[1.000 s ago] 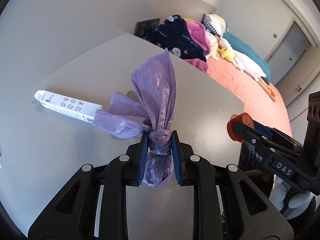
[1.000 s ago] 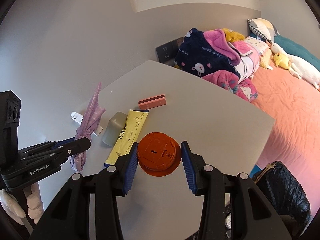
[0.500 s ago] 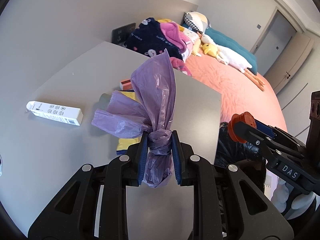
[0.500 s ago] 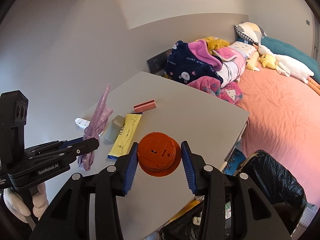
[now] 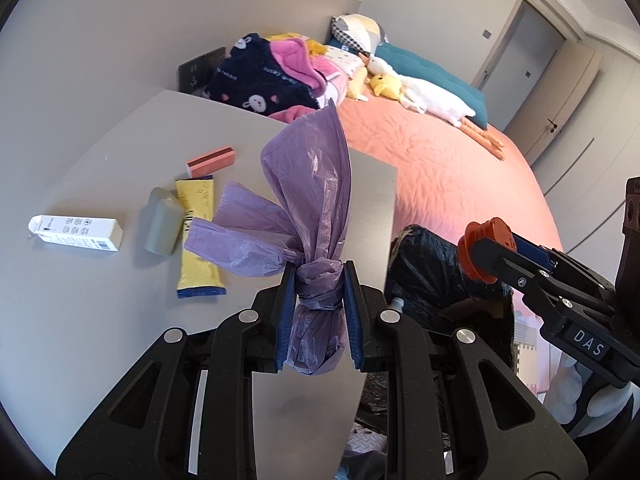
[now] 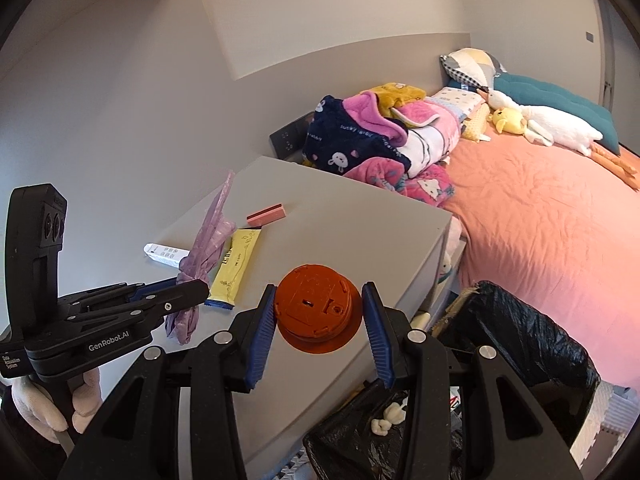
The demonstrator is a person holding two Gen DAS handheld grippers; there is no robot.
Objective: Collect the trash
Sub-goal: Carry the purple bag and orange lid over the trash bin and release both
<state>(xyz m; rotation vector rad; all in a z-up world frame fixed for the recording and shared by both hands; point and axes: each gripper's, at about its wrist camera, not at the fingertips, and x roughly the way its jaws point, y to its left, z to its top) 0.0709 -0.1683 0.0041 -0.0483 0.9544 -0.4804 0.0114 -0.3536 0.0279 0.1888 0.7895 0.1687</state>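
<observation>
My left gripper [image 5: 319, 294] is shut on a knotted purple plastic bag [image 5: 308, 200], held above the grey table [image 5: 100, 320] near its right edge. It also shows in the right wrist view [image 6: 204, 240]. My right gripper [image 6: 318, 314] is shut on an orange round lid [image 6: 318, 310], held over the table's front right corner. The lid also shows in the left wrist view [image 5: 480, 248]. A bin lined with a black bag [image 6: 508, 360] stands on the floor beside the table, with white scraps inside.
On the table lie a white carton [image 5: 76, 233], a grey-green bottle [image 5: 162, 222], a yellow packet [image 5: 198, 236] and a pink box [image 5: 211, 160]. A bed with an orange sheet [image 6: 540, 208], blankets and plush toys lies to the right.
Both grippers have moved back and to the right with their loads. The table has shrunk in view and the black-lined bin has come into sight below the right gripper.
</observation>
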